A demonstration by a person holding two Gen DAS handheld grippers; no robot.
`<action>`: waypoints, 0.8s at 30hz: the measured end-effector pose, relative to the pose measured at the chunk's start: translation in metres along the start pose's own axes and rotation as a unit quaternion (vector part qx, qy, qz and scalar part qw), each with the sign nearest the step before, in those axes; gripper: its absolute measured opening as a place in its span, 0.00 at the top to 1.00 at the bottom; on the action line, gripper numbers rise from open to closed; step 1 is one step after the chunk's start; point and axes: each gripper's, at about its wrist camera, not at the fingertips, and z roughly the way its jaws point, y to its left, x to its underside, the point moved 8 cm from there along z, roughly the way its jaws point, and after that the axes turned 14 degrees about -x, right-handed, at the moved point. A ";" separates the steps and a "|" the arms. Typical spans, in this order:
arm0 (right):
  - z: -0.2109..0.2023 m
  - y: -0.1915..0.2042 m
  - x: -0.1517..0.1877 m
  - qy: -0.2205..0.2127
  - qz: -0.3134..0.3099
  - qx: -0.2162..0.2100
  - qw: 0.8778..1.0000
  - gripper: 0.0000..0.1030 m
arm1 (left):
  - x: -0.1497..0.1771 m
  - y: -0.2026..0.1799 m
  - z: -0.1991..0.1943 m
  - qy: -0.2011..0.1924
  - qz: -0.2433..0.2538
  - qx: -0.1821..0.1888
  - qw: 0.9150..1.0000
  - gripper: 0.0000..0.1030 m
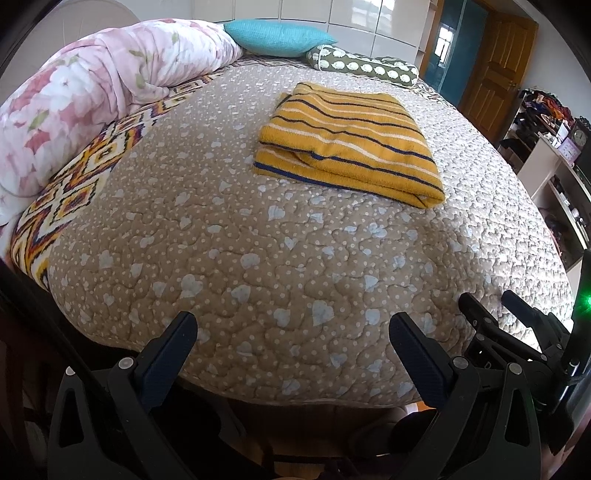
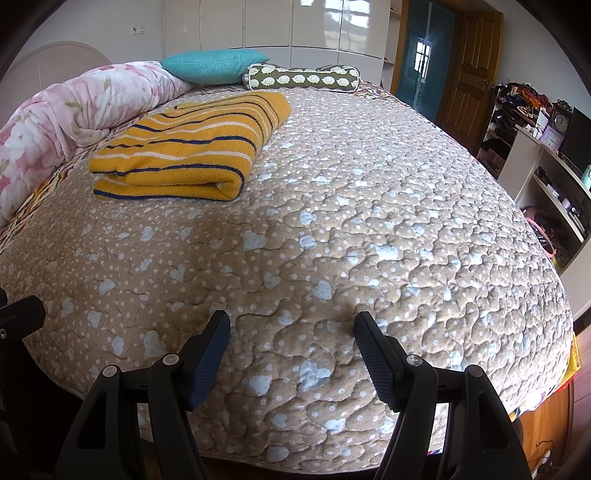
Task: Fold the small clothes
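Note:
A mustard-yellow knit garment with navy and white stripes (image 1: 347, 147) (image 2: 192, 147) lies folded into a thick rectangle on the brown quilted bedspread (image 1: 258, 258) (image 2: 332, 221). My left gripper (image 1: 291, 325) hangs over the near edge of the bed, jaws wide apart and nothing between them, well short of the garment. My right gripper (image 2: 290, 325) is likewise open and empty over the near edge. It also shows at the right of the left wrist view as the right gripper (image 1: 491, 299). The garment sits far ahead and to its left.
A rolled pink floral duvet (image 1: 92, 92) (image 2: 74, 107) lies along the left side. A teal pillow (image 1: 277, 35) (image 2: 214, 66) and a green patterned bolster (image 1: 365, 66) (image 2: 303, 77) rest at the head. Shelves and a desk with clutter (image 2: 535, 147) stand on the right beside a wooden door (image 2: 469, 85).

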 end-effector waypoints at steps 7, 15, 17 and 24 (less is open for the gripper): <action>0.000 -0.001 0.000 0.000 -0.002 0.000 1.000 0.28 | 0.001 0.000 0.002 0.003 -0.001 0.001 1.000 0.00; 0.000 -0.002 -0.001 -0.001 -0.003 0.000 1.000 0.27 | 0.002 -0.001 0.003 0.005 -0.001 0.002 1.000 0.00; 0.000 -0.001 -0.001 -0.001 -0.003 0.000 1.000 0.27 | 0.001 -0.001 0.003 0.005 -0.001 0.002 1.000 0.00; 0.001 -0.007 -0.005 -0.002 -0.009 0.000 1.000 0.27 | 0.003 0.000 0.006 0.010 -0.005 0.004 1.000 0.00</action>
